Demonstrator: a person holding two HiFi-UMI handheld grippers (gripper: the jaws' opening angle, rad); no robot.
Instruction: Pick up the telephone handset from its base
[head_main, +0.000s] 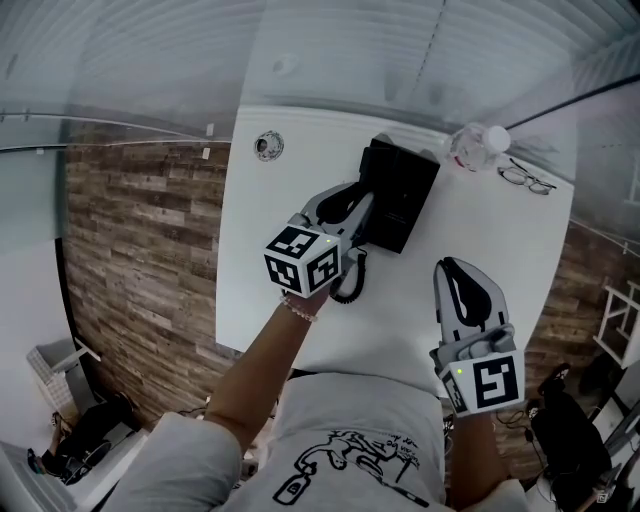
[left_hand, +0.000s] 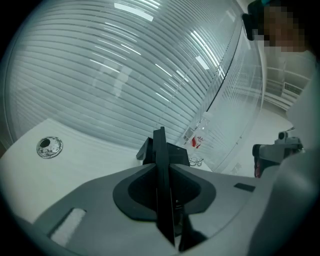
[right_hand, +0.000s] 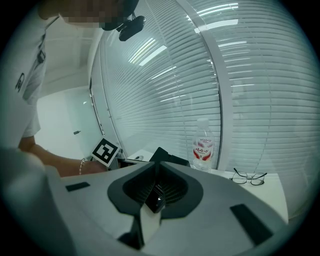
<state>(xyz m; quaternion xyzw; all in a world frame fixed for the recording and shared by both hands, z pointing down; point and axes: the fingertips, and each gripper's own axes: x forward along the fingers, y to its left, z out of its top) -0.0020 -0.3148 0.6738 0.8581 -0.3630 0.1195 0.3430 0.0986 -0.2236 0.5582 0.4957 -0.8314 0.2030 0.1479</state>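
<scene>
A: Well, starting at the left of the table (head_main: 250, 280), a round cable grommet (head_main: 268, 146) sits alone near the far edge, well apart from the action.

B: And the action is the left gripper (left_hand: 162, 167). Its jaws are nearly together, pinching a thin dark slab from both sides. I read that as the handset (left_hand: 161, 147), taken across its narrow width so it can't roll out.

A: Where's the handset, then?

B: Along the left side of the black base (head_main: 405, 195), and by the look of it not yet lifted clear. The gripper covers the seat from above, so I can't say for certain. The coiled cord (head_main: 350, 285) lies slack on the near side, which should leave room to raise it.

A: Next, the right gripper (right_hand: 157, 170)?

B: Jaws closed together on nothing, hovering over bare table near the front edge, well away from the phone. Parked, I'd say, so one hand does the lift.

A: And far right?

B: A water bottle (head_main: 478, 145) just beside the base's back corner, then a pair of glasses (head_main: 527, 180). A wide swing could clip that bottle.
</scene>
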